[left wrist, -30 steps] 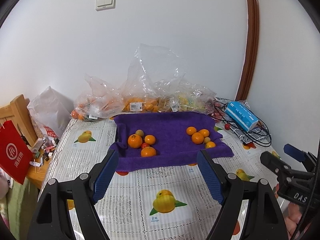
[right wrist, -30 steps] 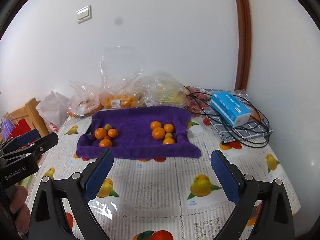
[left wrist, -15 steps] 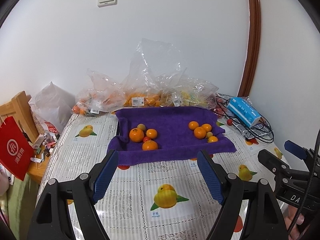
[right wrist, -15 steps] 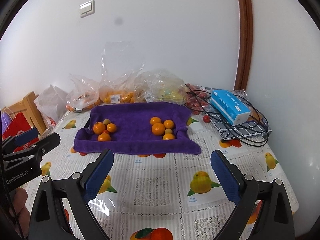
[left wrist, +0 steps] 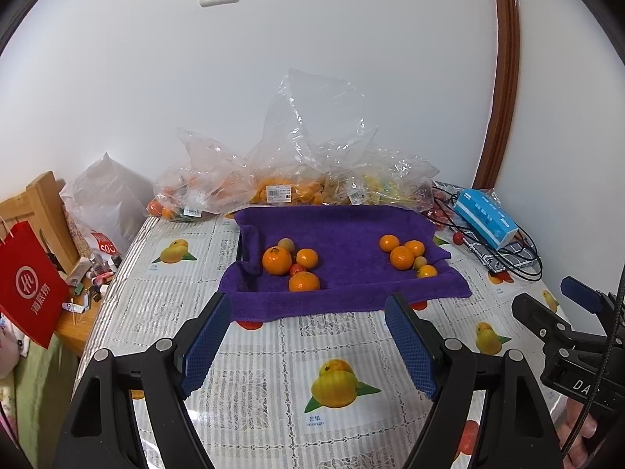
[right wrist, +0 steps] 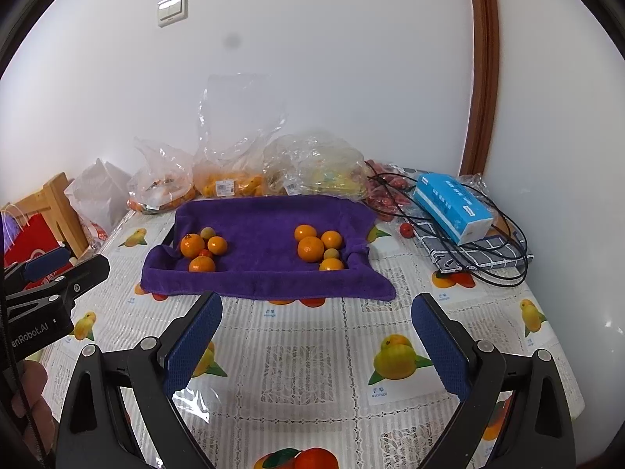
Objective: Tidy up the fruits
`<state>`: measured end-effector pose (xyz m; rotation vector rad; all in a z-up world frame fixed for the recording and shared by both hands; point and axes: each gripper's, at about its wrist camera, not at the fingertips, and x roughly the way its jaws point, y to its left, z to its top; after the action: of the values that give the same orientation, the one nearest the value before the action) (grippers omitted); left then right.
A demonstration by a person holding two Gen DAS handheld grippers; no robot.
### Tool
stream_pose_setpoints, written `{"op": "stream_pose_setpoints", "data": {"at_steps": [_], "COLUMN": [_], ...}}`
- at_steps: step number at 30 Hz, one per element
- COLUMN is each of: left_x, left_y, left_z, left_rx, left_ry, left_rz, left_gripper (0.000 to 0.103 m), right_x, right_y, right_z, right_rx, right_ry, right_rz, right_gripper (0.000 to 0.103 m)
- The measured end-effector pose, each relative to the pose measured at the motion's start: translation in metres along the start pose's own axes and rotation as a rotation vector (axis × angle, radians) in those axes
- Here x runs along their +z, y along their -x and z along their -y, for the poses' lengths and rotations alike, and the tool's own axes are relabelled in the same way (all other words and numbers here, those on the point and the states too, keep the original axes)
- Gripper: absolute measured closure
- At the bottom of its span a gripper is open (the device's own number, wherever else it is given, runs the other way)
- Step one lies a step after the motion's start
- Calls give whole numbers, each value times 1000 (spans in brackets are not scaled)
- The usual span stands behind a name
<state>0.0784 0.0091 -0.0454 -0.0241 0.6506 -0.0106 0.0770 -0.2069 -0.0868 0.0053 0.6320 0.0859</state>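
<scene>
Two clusters of oranges [left wrist: 277,260] [left wrist: 402,257] lie apart on a purple towel [left wrist: 343,234].

- Your fruit in the plastic bags [left wrist: 273,191] stays blurred behind crinkled film.
- The red paper bag [left wrist: 29,289] gets cut off at the frame's left edge.
- That small red fruit [right wrist: 204,253] sits half hidden among the oranges [right wrist: 192,245].

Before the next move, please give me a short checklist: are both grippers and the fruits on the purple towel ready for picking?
1. Left gripper open, nothing between its fingers: ok.
2. Right gripper open and empty: ok.
3. Both grippers short of the purple towel, touching no fruit: ok.
4. Left fruit group and right fruit group lie apart, in plain view: ok.
5. Small red fruit free to grasp: not ok, wedged between oranges.
6. What lies under the towel: cannot tell.
</scene>
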Motion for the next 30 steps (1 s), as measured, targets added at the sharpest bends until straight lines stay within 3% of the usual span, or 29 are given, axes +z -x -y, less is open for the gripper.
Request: {"op": "stream_pose_setpoints", "data": {"at_steps": [30], "left_x": [3], "left_y": [-2], "left_z": [-3], "left_rx": [5], "left_ry": [3], "left_rz": [4], "left_gripper": [24], "right_x": [5], "right_y": [1], "right_z": [-3], "right_rx": [0], "right_ry": [3], "right_rz": [17], "right_gripper": [6]}}
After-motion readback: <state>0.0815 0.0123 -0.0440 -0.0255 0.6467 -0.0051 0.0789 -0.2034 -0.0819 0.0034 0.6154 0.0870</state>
